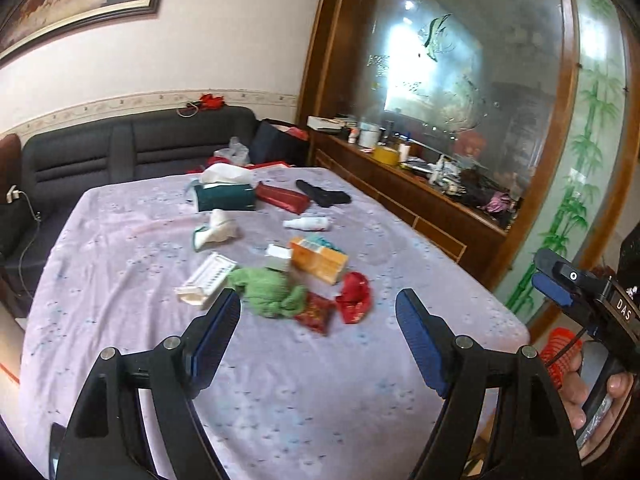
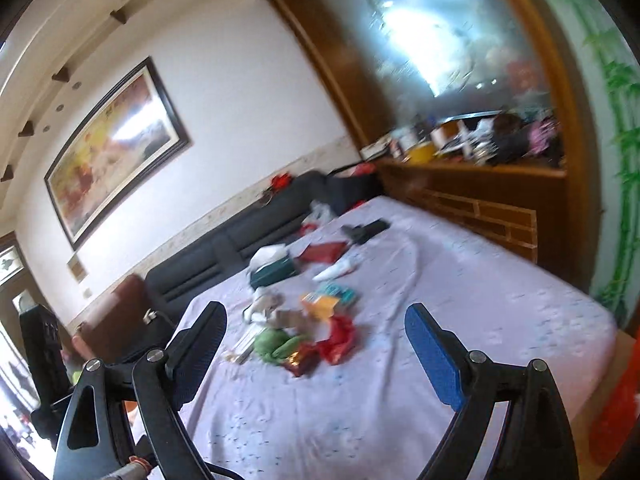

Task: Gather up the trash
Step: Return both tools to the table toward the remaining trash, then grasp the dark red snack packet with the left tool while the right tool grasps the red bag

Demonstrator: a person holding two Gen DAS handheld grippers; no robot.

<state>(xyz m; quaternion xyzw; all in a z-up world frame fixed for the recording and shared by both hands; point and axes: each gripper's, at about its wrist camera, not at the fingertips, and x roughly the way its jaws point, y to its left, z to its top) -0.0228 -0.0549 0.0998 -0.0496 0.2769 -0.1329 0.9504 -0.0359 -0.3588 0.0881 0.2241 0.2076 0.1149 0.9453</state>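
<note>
Left wrist view showed the left gripper (image 1: 318, 304) with ribbed blue pads spread, empty; right gripper (image 2: 316, 320) likewise spread. Crumpled red wrapper (image 1: 353, 297) lay mid-frame on the lilac tablecloth (image 1: 280, 380).

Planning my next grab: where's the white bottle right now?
In the left wrist view the white bottle lies on its side on the purple tablecloth, past the orange box, between it and the black cloth.

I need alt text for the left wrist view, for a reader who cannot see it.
The left gripper hangs open and empty above a table covered with a lilac cloth, scattered with a green rag, red wrappers, an orange box and a tissue box. A dark sofa stands behind.
</note>
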